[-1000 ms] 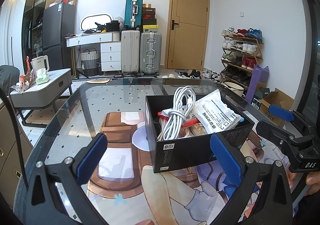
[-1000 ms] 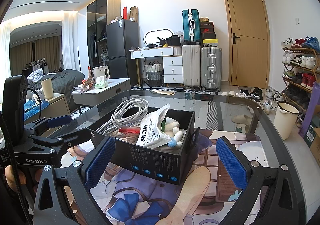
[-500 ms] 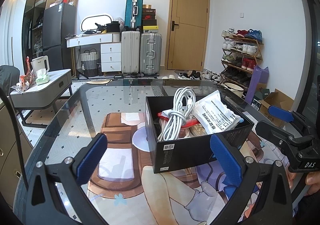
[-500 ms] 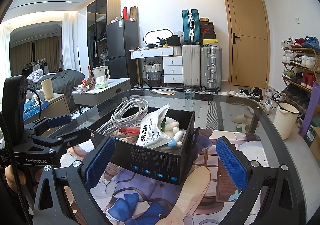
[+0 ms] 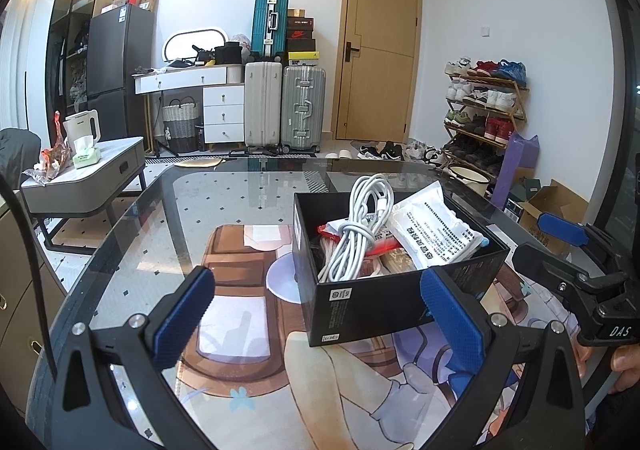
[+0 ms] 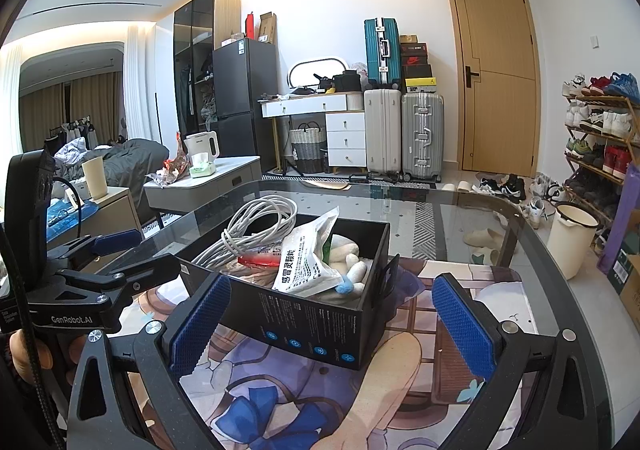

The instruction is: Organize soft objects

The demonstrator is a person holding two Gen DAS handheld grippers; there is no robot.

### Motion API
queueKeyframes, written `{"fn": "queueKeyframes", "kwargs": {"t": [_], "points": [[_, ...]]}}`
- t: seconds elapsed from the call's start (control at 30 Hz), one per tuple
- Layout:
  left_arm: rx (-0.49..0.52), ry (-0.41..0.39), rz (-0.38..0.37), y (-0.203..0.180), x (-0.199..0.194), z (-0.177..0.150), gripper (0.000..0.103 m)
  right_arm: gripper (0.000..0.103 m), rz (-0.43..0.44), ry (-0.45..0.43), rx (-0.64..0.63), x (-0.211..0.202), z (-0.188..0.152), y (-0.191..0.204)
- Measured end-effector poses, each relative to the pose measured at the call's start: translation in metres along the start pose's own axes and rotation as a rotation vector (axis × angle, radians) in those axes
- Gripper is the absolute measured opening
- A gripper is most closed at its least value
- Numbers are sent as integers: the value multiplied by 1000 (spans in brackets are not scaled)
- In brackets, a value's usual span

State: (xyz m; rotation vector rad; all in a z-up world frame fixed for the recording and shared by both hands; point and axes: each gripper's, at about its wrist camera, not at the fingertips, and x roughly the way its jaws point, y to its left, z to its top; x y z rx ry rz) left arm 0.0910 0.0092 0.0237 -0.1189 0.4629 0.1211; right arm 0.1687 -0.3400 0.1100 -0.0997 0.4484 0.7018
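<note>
Hardly shifted since before — left gripper (image 5: 316, 314) and right gripper (image 6: 332, 320) spread wide, holding nothing, hovering near black box (image 5: 384, 302) of cable (image 5: 356, 234) and pouch (image 5: 436, 230) on glass table (image 5: 160, 234).

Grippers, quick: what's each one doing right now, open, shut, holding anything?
Left gripper: open, holding nothing, short of the black box.
Right gripper: open, holding nothing, also short of the box.
</note>
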Motion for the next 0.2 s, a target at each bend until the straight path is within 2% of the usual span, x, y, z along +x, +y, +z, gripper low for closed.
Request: {"fn": "queueKeyframes", "kwargs": {"t": [0.2], "points": [[-4,-22,20,0,-2,0,103,102,0,1,3,0,0,0]]}}
